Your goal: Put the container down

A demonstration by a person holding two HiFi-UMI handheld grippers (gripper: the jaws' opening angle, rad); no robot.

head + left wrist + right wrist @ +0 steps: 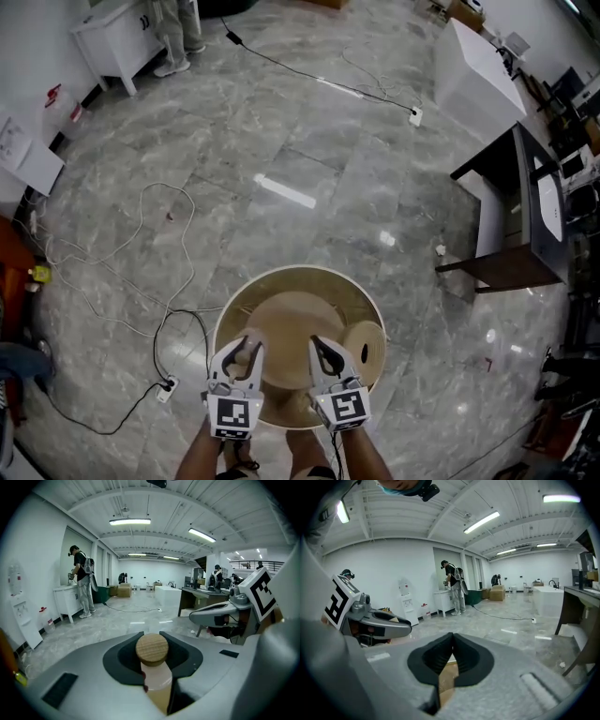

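The container, a small pale jar (pixel 157 682) with a round wooden lid (pixel 152 648), stands upright between the jaws of my left gripper (pixel 151 641), which is shut on it just below the lid. In the head view the left gripper (pixel 237 360) hangs over the near left part of a round wooden table (pixel 281 277), with the lid (pixel 242 353) showing between its fingers. My right gripper (pixel 324 356) is beside it over the same table. Its jaws (pixel 451 643) meet at the tips with nothing between them.
A short wooden cylinder (pixel 365 347) lies on the table's right side. Cables (pixel 173 281) trail over the marble floor at the left. A dark desk (pixel 525 220) stands at the right, white cabinets (pixel 117 37) at the far left, where a person (pixel 82 581) stands.
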